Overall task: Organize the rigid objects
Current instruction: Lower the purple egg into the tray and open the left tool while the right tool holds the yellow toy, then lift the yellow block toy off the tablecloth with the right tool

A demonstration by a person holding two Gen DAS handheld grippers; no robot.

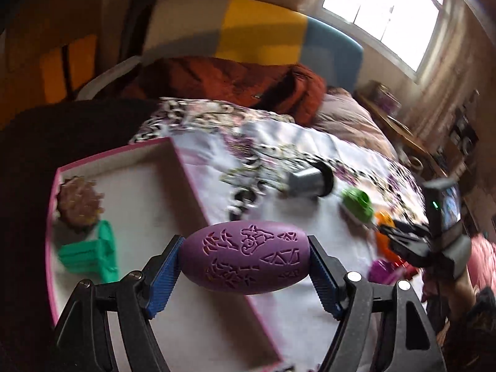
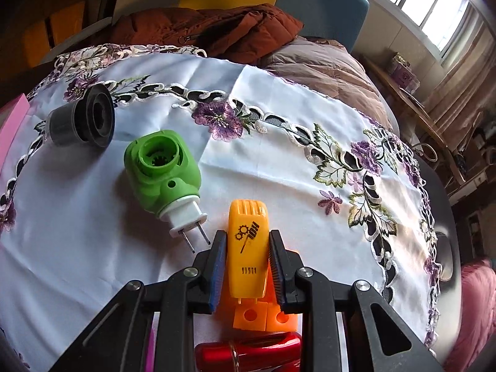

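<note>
My left gripper [image 1: 245, 260] is shut on a purple carved egg [image 1: 245, 255] and holds it above the right wall of a pink-rimmed box [image 1: 186, 167]. The box holds a teal plastic piece [image 1: 93, 252] and a brown spiky object [image 1: 79, 203]. My right gripper [image 2: 246, 266] is closed around an orange toy piece [image 2: 248, 248] that rests on the embroidered white cloth [image 2: 279, 170]; it also shows in the left wrist view [image 1: 396, 235]. A green plug-in device [image 2: 161, 170] and a grey-black cylinder [image 2: 82, 121] lie on the cloth.
A shiny red object [image 2: 248, 353] lies just under my right gripper. A small purple object [image 1: 381, 271] lies near it. A rust-coloured jacket [image 2: 210, 31] and a brown duvet [image 2: 325, 65] lie beyond the cloth. A wooden table [image 2: 412, 99] stands at the right.
</note>
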